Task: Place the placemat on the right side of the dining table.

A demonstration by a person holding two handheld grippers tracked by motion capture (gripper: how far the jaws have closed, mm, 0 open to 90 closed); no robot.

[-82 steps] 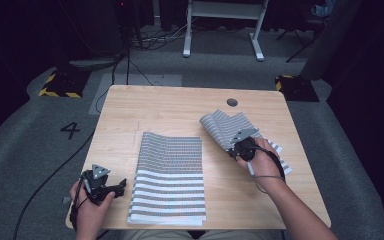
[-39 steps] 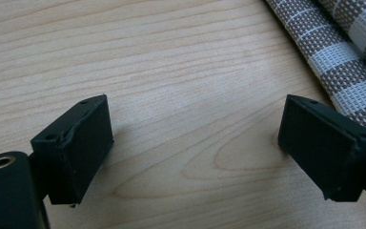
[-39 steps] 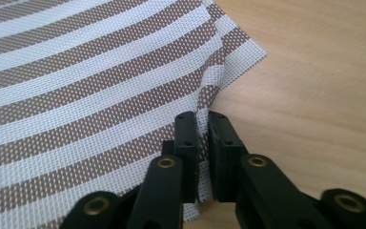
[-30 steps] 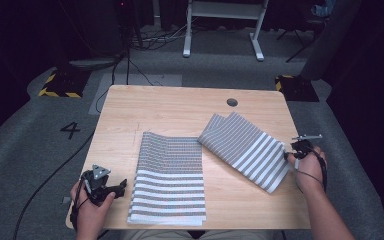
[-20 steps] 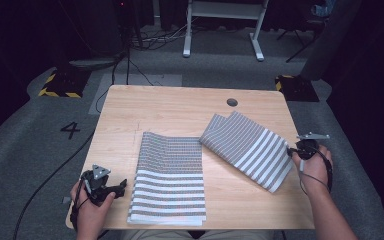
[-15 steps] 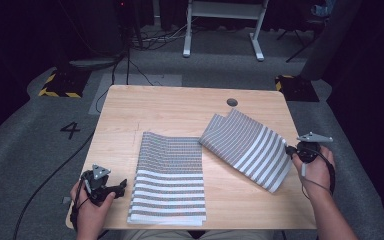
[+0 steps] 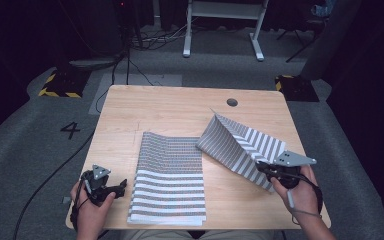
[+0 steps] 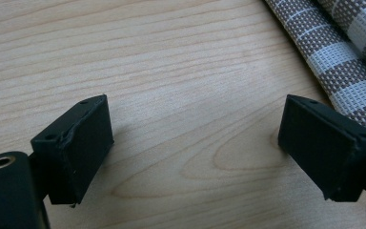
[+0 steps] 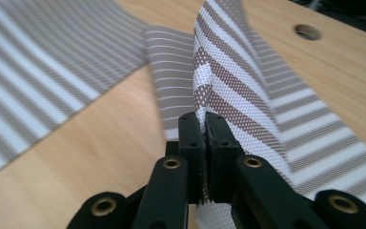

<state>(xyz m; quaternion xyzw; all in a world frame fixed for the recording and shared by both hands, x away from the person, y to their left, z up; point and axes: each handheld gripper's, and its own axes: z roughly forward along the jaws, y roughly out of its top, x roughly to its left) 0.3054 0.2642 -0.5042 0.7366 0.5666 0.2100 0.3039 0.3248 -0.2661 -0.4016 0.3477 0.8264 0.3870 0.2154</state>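
Two brown-and-white striped woven mats lie on the wooden table (image 7: 180, 110). One mat (image 7: 169, 175) is flat at the front middle. The other mat (image 7: 240, 145), to its right, is pulled up into a tent-like ridge. My right gripper (image 7: 262, 169) is shut on that mat's near right edge and holds it off the table. In the right gripper view the jaws (image 9: 204, 129) pinch the striped weave (image 9: 228, 76), with the flat mat (image 9: 38, 71) to the left. My left gripper (image 7: 120, 186) rests open at the front left. Its jaws (image 8: 195, 143) frame bare wood just beside the flat mat's edge (image 8: 343, 62).
A round cable hole (image 7: 232, 102) sits near the table's far right edge and appears in the right gripper view (image 9: 307, 32). Beyond the table are a grey floor, cables and a white stand's legs (image 7: 220, 30). Bare wood stretches across the table's far half.
The right gripper has lifted the right mat's edge and drawn it toward the front. That mat, flat before, now stands up in a ridge. The left gripper has stayed put.
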